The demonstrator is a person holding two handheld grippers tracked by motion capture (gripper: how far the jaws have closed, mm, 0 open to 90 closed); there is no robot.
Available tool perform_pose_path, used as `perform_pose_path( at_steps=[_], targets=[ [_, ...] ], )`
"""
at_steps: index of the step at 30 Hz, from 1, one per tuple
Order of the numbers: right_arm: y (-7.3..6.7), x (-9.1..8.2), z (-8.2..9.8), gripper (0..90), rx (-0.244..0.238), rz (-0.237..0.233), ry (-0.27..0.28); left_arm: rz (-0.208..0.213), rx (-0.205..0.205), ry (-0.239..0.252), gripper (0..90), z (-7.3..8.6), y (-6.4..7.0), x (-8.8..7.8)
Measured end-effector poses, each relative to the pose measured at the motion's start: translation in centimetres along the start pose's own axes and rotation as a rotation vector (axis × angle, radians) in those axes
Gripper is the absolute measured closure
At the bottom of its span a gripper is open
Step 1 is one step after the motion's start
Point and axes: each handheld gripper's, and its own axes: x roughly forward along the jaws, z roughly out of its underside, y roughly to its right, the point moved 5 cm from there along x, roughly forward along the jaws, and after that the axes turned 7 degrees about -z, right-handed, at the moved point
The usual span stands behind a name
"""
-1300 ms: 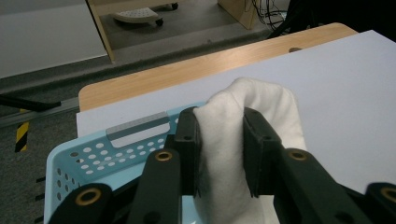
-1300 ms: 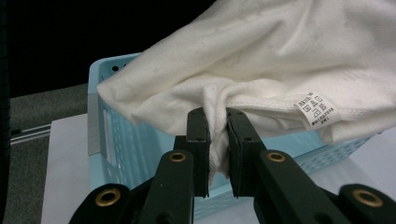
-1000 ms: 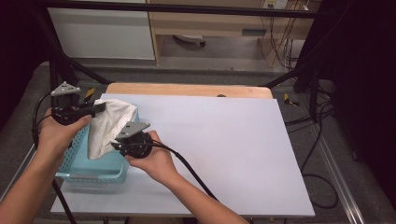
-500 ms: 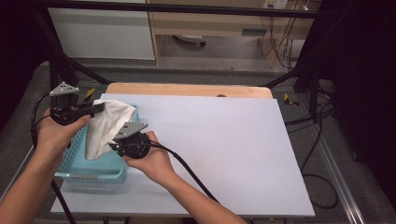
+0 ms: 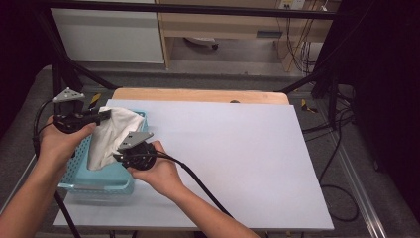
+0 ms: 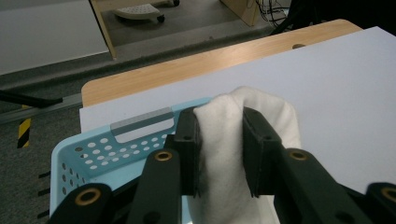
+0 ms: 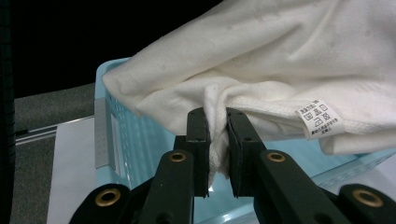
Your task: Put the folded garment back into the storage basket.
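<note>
High view puts the cloth [image 5: 111, 136] over the basket [image 5: 79, 176], hanging between the two grippers rather than lying inside it. Its upper end is caught near the basket's far rim, and its lower end droops toward the near side. It looks lifted, with most of its white bulk above the basket's rim.

Left gripper view shows the left gripper [image 6: 219, 149] pinching a thick fold of the cloth [image 6: 224, 140]; the jaws stand a little apart because the bunched fabric fills the gap. Right gripper view shows the right gripper [image 7: 217, 149] with its jaws pressed tight on a thin hem of the cloth [image 7: 280, 70], close to a small care label [image 7: 320, 119]. The basket [image 7: 135, 135] sits just behind and below that grip.

As a judgement, the work is at an early middle stage. Both holds are made and the cloth is raised, so the picking up seems done. What is left (going by the bare sheet beside the basket) is probably to carry it clear of the rim and lay or spread it on the table [image 5: 237, 158], which has nothing on it to the right. Whether it is instead going into the basket I cannot tell from these pictures. In the high view the left gripper [image 5: 101, 116] is at the basket's far left corner and the right gripper [image 5: 119, 156] is nearer the person, over the basket's right side.
</note>
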Motion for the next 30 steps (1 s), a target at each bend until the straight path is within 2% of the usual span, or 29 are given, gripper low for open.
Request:
perform_pose_path(
  at_steps=[30],
  targets=[
    [-0.8, 1.7, 0.4, 80.9, -0.006, -0.015, -0.019, -0.005, -0.02, -0.018, 69.9, 1.4, -1.0, 0.3]
  ],
)
